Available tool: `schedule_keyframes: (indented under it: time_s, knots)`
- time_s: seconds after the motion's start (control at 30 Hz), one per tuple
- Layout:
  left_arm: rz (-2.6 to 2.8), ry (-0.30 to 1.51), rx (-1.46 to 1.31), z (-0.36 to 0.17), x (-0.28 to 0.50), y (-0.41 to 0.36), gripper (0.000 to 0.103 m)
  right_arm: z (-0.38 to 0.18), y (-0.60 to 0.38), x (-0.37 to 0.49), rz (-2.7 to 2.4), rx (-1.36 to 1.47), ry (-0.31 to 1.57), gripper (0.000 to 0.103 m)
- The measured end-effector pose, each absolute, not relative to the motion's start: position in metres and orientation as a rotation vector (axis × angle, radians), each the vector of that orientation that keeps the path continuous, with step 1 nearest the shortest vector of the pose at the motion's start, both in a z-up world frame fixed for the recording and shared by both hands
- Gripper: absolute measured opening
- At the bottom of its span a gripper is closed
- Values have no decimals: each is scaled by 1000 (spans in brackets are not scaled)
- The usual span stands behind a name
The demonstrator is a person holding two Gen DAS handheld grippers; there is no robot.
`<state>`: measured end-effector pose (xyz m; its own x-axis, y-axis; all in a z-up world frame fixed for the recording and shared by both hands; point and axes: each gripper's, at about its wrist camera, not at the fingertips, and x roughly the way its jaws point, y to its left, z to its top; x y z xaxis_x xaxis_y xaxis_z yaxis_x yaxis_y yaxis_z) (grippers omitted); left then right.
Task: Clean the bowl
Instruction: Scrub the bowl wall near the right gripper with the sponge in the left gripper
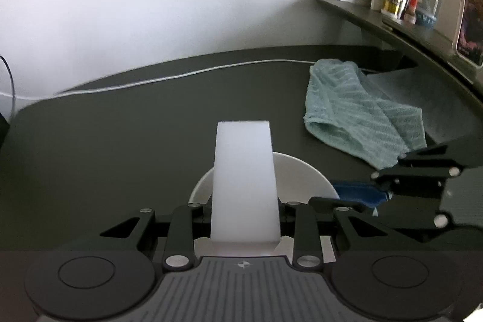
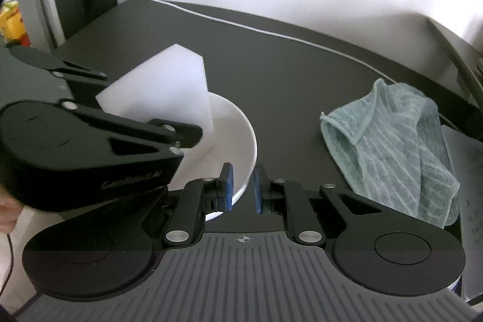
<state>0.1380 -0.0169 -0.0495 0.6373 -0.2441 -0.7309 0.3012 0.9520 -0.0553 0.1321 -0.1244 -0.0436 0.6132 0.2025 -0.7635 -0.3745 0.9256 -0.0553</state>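
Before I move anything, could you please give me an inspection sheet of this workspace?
Surface: dark desk, no spills seen.
Job's things: white bowl upright on the desk; white sponge block angled down into it.
Clutter: teal towel crumpled to the bowl's right, apart from it.
Grippers: left tool shut on the sponge block; right tool straddles the bowl's near rim, one blue pad inside and one outside; whether the pads press the rim cannot be told.
Cables: white cable runs along the desk's back edge to a plug at the wall.
Surroundings: white wall; raised shelf with jars and a picture frame.
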Motion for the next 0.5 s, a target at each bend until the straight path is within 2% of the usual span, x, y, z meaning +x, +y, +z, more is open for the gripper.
schedule_keyframes:
  time_s: [0.3, 0.5]
  knots:
    - [-273, 693, 119, -1, 113, 1, 29, -36, -130, 130, 327, -217, 830, 15]
    - [-360, 762, 121, -22, 122, -21, 30, -36, -133, 131, 335, -197, 842, 15]
